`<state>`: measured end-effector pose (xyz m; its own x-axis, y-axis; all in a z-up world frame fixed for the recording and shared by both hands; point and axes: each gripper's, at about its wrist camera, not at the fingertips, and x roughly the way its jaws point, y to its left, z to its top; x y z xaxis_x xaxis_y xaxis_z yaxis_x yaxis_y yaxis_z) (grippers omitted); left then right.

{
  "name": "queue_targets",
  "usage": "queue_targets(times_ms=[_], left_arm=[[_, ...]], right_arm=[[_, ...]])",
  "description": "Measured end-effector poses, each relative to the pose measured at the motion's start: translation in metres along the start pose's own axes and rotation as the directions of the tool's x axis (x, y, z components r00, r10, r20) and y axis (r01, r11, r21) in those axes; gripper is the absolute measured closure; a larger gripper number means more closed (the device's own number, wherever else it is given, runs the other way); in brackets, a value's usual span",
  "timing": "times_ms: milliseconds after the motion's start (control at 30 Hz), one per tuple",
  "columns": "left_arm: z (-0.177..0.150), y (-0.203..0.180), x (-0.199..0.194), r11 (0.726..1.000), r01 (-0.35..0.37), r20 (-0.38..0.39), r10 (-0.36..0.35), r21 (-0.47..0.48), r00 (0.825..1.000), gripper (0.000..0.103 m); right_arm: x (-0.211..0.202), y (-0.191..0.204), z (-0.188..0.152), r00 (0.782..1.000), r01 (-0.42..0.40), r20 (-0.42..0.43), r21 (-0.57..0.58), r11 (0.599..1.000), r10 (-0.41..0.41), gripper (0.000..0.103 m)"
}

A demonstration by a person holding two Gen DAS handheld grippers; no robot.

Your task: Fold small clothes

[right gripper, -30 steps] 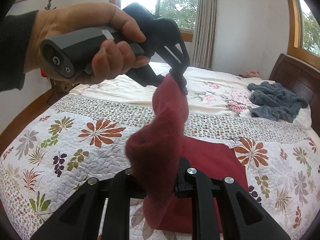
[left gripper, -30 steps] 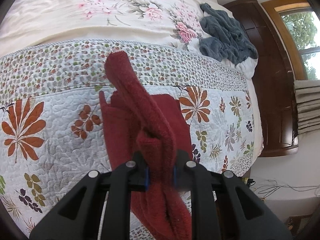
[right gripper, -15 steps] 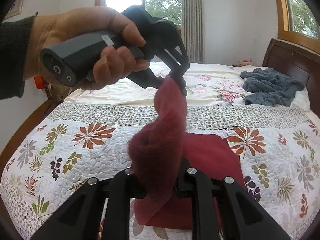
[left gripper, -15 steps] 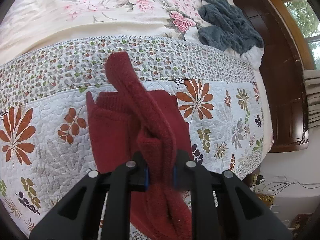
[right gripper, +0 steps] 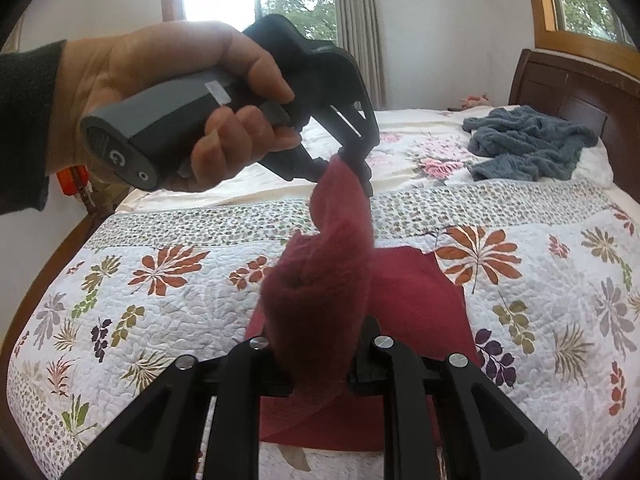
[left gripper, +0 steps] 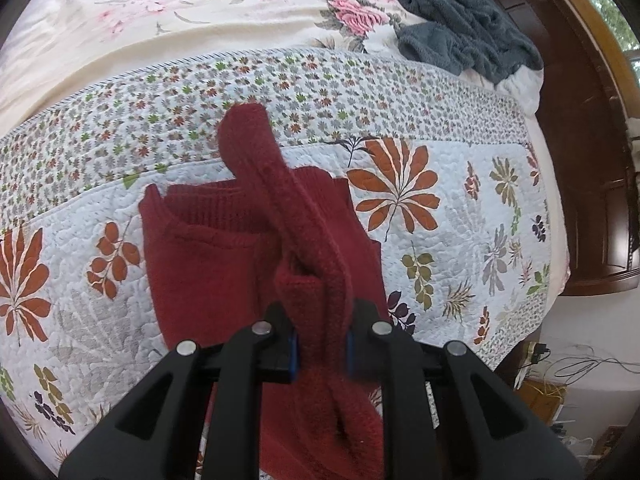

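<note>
A dark red knitted sweater (left gripper: 208, 264) lies on the leaf-patterned quilt (left gripper: 460, 240); its ribbed neckline faces the far side. One long strip of it, a sleeve (left gripper: 304, 232), is lifted off the body. My left gripper (left gripper: 320, 354) is shut on this sleeve, which runs up between its blue pads. In the right wrist view my right gripper (right gripper: 320, 376) is shut on the same red sleeve (right gripper: 332, 272). There a hand (right gripper: 160, 96) holds the left gripper (right gripper: 354, 168) above, pinching the sleeve's upper end. The sweater body (right gripper: 416, 296) lies flat beneath.
A crumpled grey-blue fleece garment (left gripper: 460, 24) lies on the cream floral sheet (left gripper: 160, 20) near the dark wooden headboard (right gripper: 576, 92). The bed's edge drops off at the right, with cables (left gripper: 568, 368) on the floor beyond. Windows and a curtain (right gripper: 356, 20) stand behind the bed.
Both grippers keep hold of the red sleeve and have come in closer over the sweater body. More of the neckline and body shows in the left wrist view.
</note>
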<state>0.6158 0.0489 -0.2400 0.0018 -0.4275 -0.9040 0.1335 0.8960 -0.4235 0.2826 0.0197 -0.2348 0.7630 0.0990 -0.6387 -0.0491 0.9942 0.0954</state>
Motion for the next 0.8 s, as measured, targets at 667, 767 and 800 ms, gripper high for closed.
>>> queue_targets(times_ms=[667,767,800], left_arm=[[-0.002,-0.051,0.092,0.976,-0.210,-0.009,0.210,0.056,0.978,0.089],[-0.006,-0.062,0.108,0.965,-0.255,0.002,0.256,0.066,0.967,0.088],[-0.007,-0.064,0.113,0.962,-0.264,0.005,0.264,0.066,0.965,0.088]], right_arm=[[0.019,-0.069,-0.049,0.994,-0.076,-0.060,0.216,0.973,0.091,0.086],[0.025,-0.093,-0.063,0.984,-0.127,-0.078,0.308,0.943,0.158,0.086],[0.027,-0.098,-0.067,0.981,-0.139,-0.082,0.329,0.934,0.175,0.085]])
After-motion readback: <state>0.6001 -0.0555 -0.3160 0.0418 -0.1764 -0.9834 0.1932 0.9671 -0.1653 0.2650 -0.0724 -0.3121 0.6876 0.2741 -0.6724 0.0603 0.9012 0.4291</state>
